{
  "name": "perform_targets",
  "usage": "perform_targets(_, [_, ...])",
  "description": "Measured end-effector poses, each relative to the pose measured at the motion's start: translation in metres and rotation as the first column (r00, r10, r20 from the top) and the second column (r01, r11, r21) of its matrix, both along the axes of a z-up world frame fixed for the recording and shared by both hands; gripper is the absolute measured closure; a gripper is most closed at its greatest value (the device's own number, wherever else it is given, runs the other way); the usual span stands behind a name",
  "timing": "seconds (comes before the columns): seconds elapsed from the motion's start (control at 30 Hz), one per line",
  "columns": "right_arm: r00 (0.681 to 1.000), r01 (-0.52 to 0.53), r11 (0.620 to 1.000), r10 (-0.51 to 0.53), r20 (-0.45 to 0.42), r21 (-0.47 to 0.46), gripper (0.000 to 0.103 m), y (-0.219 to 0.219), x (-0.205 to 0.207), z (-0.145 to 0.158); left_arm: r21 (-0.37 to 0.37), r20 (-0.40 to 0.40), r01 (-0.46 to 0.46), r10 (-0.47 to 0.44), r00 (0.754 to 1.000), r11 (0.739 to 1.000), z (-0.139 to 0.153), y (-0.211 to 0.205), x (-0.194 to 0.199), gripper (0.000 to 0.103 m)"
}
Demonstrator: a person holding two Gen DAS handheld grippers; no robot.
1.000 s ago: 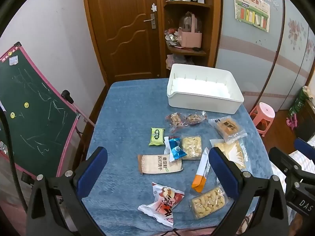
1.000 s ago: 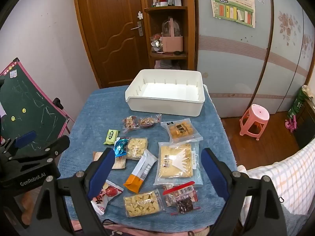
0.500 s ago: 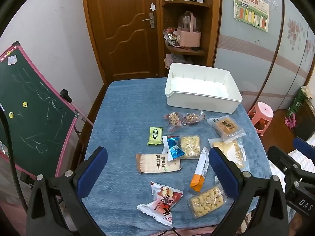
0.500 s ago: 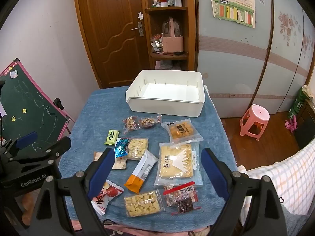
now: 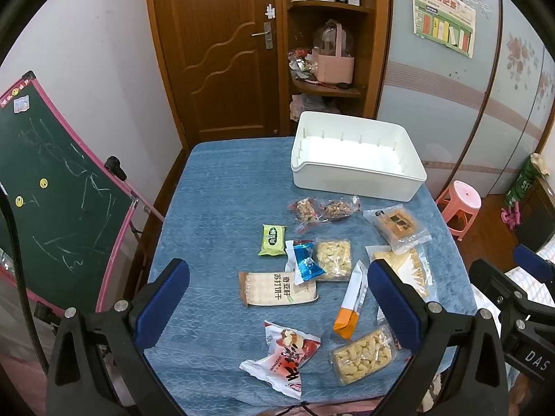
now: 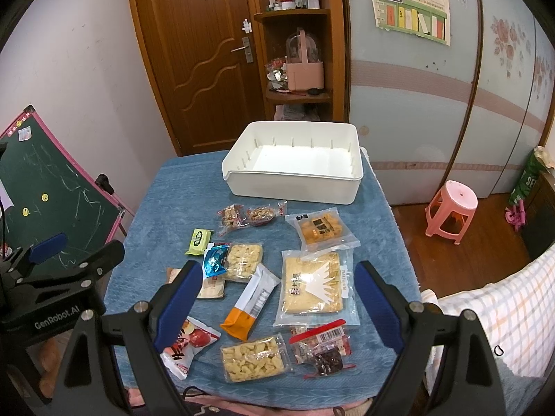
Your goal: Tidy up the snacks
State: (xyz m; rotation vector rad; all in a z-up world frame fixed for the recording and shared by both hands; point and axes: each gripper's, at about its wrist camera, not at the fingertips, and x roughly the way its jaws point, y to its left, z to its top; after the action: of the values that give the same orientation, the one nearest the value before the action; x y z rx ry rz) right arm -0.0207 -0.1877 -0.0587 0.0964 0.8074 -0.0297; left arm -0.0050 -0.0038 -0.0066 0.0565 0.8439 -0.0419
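Several snack packets lie on a blue cloth-covered table (image 5: 215, 208): a green packet (image 5: 273, 240), a blue wrapper (image 5: 304, 262), a beige cracker pack (image 5: 277, 288), an orange-and-white bar (image 5: 351, 306), a red-and-white bag (image 5: 282, 355). A large clear pack of flat cakes (image 6: 314, 287) lies at the right. An empty white bin (image 5: 357, 159) stands at the far side; it also shows in the right wrist view (image 6: 295, 163). My left gripper (image 5: 277, 301) is open and empty above the near edge. My right gripper (image 6: 279, 303) is open and empty above the packets.
A green chalkboard easel (image 5: 52, 190) leans at the table's left. A pink stool (image 6: 451, 208) stands on the floor at the right. A wooden door (image 5: 215, 52) and a corner shelf (image 5: 326, 34) are behind the table. A checked cloth (image 6: 492, 312) lies near right.
Both views have shifted very slightly. The packets and the bin have not moved, and both grippers stay open.
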Motion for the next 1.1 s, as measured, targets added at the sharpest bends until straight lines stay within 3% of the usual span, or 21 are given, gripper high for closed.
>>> perform_targets(0.5, [1.000,0.004,1.000,-0.004,-0.012,0.012,0.013,0.002,0.000,-0.007,-0.005,-0.009,0.011,-0.011,1.000,1.000,-0.005,-0.017,-0.005,0.001])
perform_targets(1.1, [1.000,-0.001,1.000,0.001,-0.006,0.017,0.013,0.001,0.000,-0.005,-0.007,-0.016,0.007,-0.007,1.000,1.000,-0.004,-0.011,-0.003,0.001])
